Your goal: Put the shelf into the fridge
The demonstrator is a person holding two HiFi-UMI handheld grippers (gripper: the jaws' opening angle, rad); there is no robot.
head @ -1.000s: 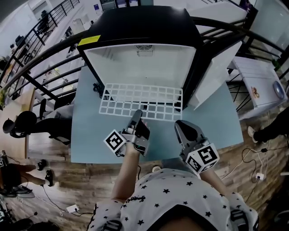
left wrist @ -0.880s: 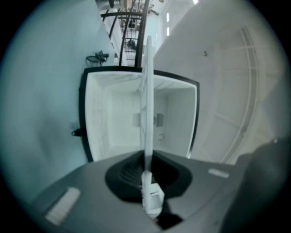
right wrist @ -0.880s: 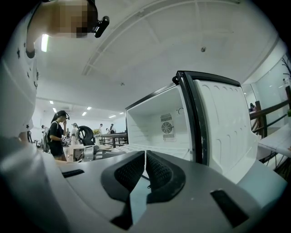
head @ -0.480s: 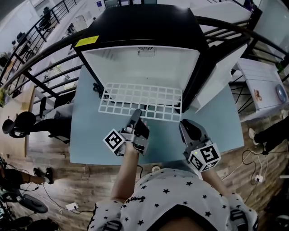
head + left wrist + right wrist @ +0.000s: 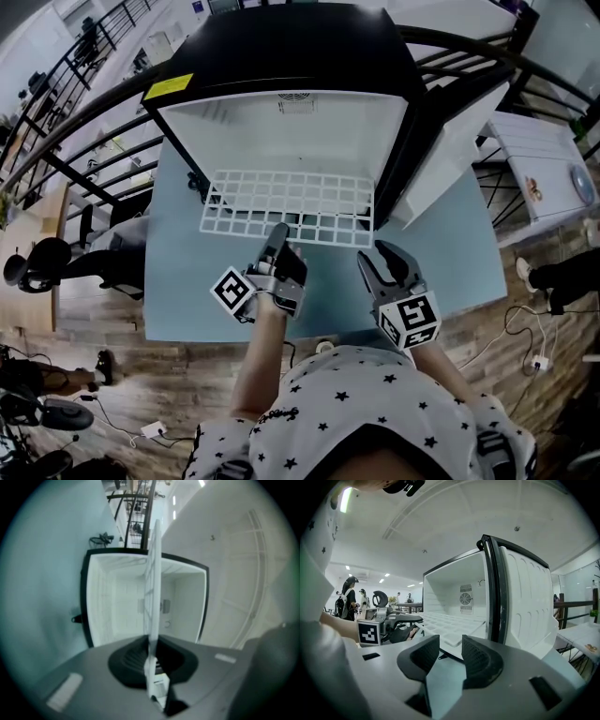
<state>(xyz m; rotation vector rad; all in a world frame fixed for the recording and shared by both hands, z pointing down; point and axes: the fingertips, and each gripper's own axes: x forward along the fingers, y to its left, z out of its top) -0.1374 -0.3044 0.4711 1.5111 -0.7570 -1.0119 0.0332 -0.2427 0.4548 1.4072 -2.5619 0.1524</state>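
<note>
The left tongs (image 5: pixel 278 234) are clamped on the near edge of the white wire shelf (image 5: pixel 291 202), which is seen edge-on between them in the left gripper view. The right tongs (image 5: pixel 387 265) are spread apart and empty, near the shelf's right front corner. The shelf's far edge is at the mouth of the open fridge (image 5: pixel 281 131), and the rest is held over the table (image 5: pixel 178 272). Insertion is judged under way. Next, a second grip and a level push inward seem called for. Against 1 second ago, the right tongs, then together, have just been opening. The shelf has hardly shifted.
</note>
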